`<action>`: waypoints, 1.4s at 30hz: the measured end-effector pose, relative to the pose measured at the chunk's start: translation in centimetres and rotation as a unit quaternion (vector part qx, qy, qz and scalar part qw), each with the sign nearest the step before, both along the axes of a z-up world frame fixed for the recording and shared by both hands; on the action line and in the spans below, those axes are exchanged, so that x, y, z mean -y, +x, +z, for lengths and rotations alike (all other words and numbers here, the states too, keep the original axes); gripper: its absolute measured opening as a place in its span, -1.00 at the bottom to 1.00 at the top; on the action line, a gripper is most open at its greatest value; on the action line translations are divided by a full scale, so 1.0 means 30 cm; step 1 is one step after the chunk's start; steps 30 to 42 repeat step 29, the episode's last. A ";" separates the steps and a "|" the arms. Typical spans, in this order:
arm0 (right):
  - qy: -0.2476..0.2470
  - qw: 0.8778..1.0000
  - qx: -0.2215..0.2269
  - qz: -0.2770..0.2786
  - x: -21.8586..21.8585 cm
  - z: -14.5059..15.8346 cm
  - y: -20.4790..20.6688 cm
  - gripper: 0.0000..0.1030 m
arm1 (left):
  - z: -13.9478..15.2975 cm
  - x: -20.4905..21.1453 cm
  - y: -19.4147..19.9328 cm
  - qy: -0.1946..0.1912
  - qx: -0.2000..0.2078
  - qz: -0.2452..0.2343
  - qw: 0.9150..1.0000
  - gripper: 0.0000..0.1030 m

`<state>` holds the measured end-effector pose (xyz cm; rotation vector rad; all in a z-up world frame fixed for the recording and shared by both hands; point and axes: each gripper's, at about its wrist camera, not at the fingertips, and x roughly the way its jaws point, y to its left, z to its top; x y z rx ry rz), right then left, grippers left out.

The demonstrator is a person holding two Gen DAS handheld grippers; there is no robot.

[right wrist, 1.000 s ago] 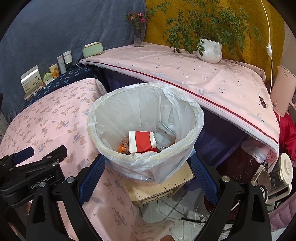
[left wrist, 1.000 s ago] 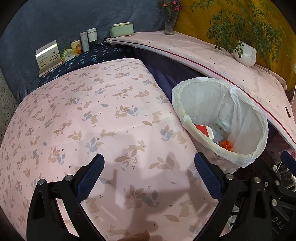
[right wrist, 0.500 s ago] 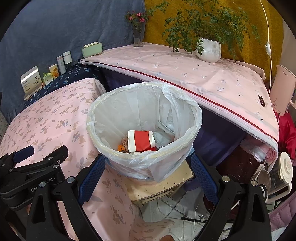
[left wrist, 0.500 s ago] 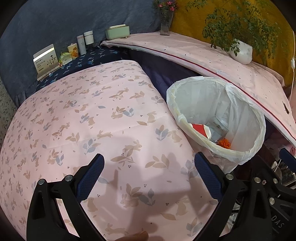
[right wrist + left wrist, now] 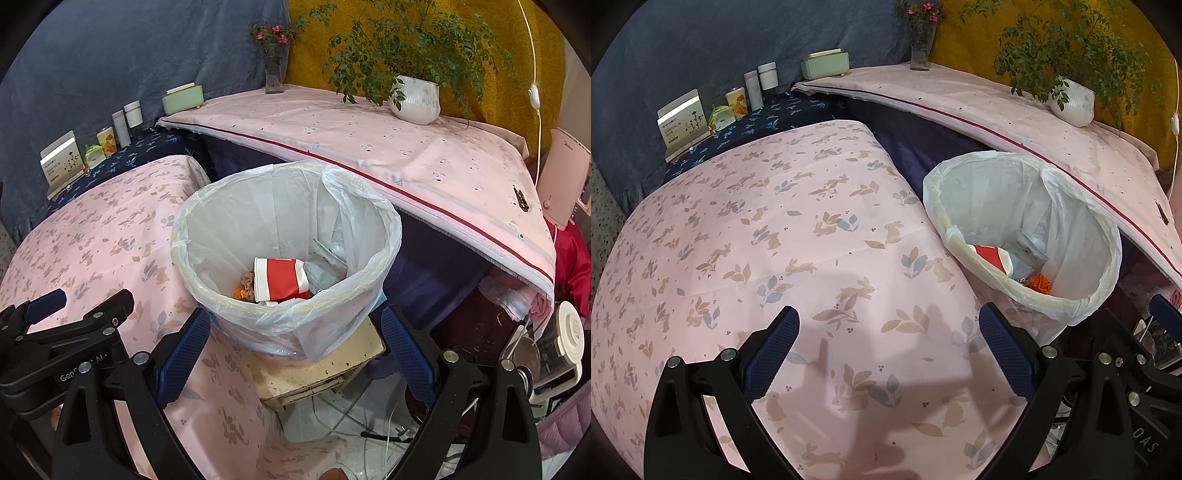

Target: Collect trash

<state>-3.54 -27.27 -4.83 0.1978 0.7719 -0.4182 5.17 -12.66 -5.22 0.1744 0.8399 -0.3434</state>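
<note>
Pink rabbit-print cloth fills your left view, left gripper spread wide and empty over it, lined bin ahead to your right | right view: right gripper apart, empty, bin dead ahead and nearer this hand, red-and-white cup lying inside with other trash.

Ahead of the left hand-held gripper with blue pads, a pink rabbit-and-leaf tablecloth; a white-lined bin holds a red-white cup.
</note>
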 end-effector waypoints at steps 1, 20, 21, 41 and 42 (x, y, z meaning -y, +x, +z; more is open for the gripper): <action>0.000 1.000 0.000 0.000 0.000 -0.001 -0.001 0.74 | -0.001 0.000 0.001 0.002 0.001 -0.001 1.000 0.82; -0.003 1.000 0.000 -0.001 0.001 -0.003 -0.003 0.74 | -0.014 -0.011 0.005 0.004 -0.002 0.005 1.000 0.82; -0.003 1.000 0.000 -0.001 0.001 -0.004 -0.004 0.74 | -0.014 -0.012 0.006 0.004 -0.004 0.005 1.000 0.82; -0.002 1.000 0.000 -0.003 0.007 0.000 -0.001 0.74 | -0.020 -0.027 0.015 -0.005 -0.013 0.022 1.000 0.82; -0.002 1.000 0.000 -0.003 0.007 0.000 -0.001 0.74 | -0.020 -0.027 0.015 -0.005 -0.013 0.022 1.000 0.82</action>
